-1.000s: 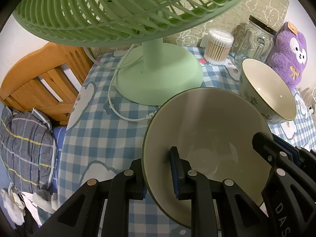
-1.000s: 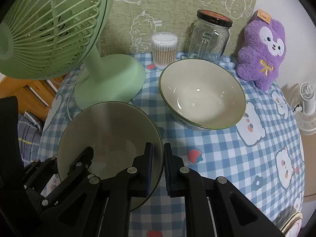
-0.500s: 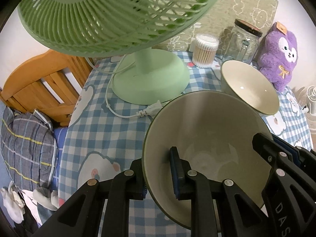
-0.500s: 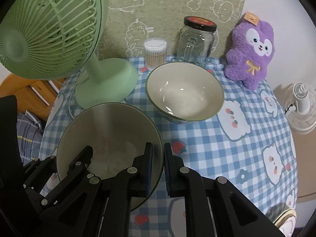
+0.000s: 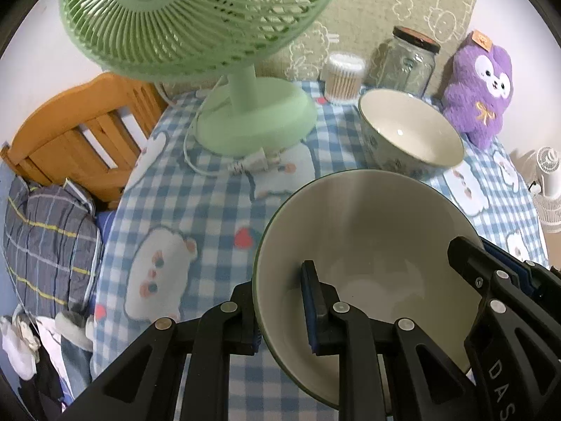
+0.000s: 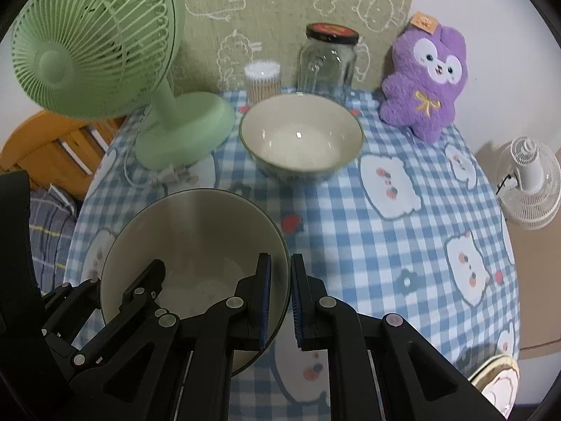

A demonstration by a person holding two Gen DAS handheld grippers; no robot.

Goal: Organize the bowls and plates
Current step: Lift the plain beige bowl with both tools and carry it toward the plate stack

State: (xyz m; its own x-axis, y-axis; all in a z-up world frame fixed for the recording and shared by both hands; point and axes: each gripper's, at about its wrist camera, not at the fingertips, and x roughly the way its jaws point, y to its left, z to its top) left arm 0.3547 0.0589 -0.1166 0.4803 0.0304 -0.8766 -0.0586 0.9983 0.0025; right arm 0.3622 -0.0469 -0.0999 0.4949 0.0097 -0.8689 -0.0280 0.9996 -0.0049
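Both grippers hold one cream bowl with a green rim (image 5: 371,245) (image 6: 196,245) above the blue checked tablecloth. My left gripper (image 5: 280,301) is shut on the bowl's left rim, one finger inside and one outside. On the opposite rim, my right gripper (image 6: 280,298) is shut the same way. A second cream bowl (image 5: 410,133) (image 6: 301,137) stands on the table farther back, in front of the glass jar. A plate's edge (image 6: 498,382) peeks in at the lower right of the right wrist view.
A green desk fan (image 5: 210,35) (image 6: 91,45) stands at the back left with its cord and plug (image 5: 249,165) on the cloth. Behind the far bowl are a cotton-swab tub (image 6: 263,79), a glass jar (image 6: 328,59) and a purple plush toy (image 6: 426,80). A wooden chair (image 5: 77,129) is on the left, a small white fan (image 6: 529,182) on the right.
Both grippers have drawn back from the fan and risen a little, carrying the bowl with them. The fan, the far bowl and the jar now look smaller and farther off.
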